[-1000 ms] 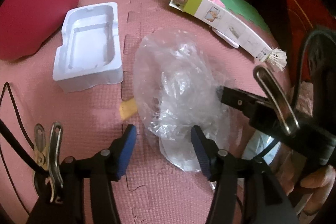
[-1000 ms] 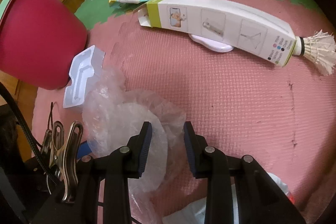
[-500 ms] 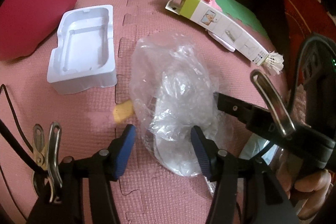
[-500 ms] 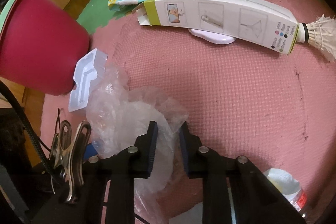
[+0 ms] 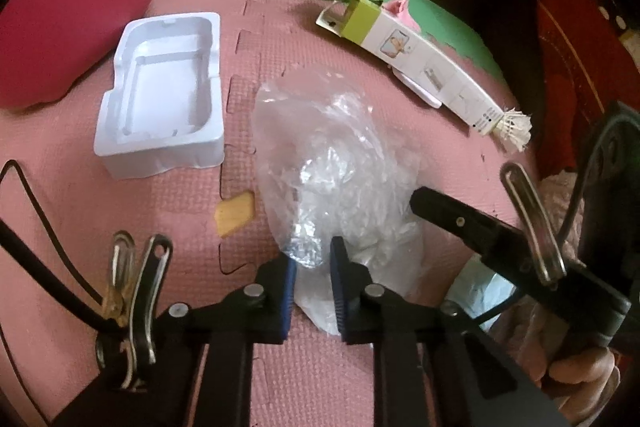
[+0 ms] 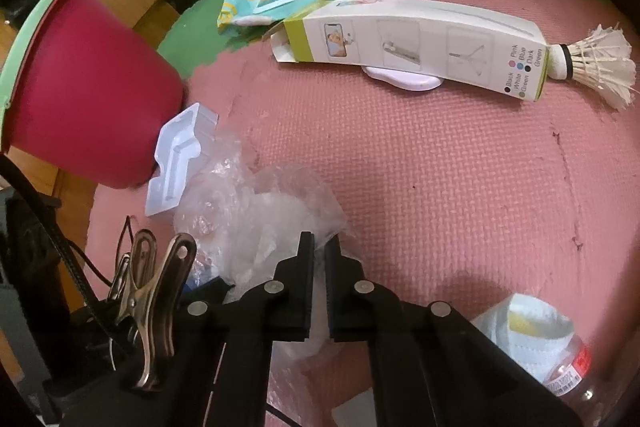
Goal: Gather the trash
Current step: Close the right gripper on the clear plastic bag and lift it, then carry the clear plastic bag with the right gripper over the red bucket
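Crumpled clear plastic bag [image 5: 340, 163] lies mid-frame on pink foam mat [image 5: 168, 211]. Left gripper [image 5: 314, 263] is closing on its lower edge; right gripper [image 6: 320, 267] is clenched on its other side.

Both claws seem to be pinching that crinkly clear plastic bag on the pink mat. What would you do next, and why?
Probably lift both together and carry the clear plastic bag toward the red bin. The left gripper is closing on its near edge, the right gripper is shut on another fold, and the bin stands just beyond the white plastic tray.
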A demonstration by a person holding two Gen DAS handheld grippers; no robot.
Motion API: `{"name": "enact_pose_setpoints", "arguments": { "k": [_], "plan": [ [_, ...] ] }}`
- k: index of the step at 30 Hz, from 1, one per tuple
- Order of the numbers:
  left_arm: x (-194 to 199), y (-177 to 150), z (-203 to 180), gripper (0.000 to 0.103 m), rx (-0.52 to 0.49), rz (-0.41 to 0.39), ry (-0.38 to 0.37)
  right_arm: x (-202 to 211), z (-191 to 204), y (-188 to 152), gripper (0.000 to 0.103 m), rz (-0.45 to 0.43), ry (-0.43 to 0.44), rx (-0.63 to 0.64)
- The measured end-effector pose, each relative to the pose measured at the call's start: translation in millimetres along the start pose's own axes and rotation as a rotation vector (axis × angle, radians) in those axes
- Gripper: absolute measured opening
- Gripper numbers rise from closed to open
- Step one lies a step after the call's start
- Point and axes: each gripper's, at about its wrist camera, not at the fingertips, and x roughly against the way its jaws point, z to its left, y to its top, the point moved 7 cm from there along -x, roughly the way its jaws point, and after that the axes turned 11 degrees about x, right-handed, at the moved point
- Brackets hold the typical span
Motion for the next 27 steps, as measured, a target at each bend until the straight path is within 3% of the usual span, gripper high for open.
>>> {"name": "enact_pose_setpoints", "arguments": {
  "k": [8, 19, 27],
  "plan": [
    [31.3, -0.4, -4.6, 0.012, -0.016, -0.051, -0.048, 19.4, 1.2, -2.7, 0.004, -0.042, 0.033, -0.039],
    [87.2, 6.9, -17.8, 0.012, -0.001, -0.154, -0.116, 75.5, 26.8, 10.9, 0.004, -0.186, 0.092, -0.024],
    [135.5, 12.4, -26.1, 0.012, -0.034, -0.252, -0.120, 110.2, 47.0, 20.4, 0.004, -0.251, 0.123, -0.011]
  ]
}}
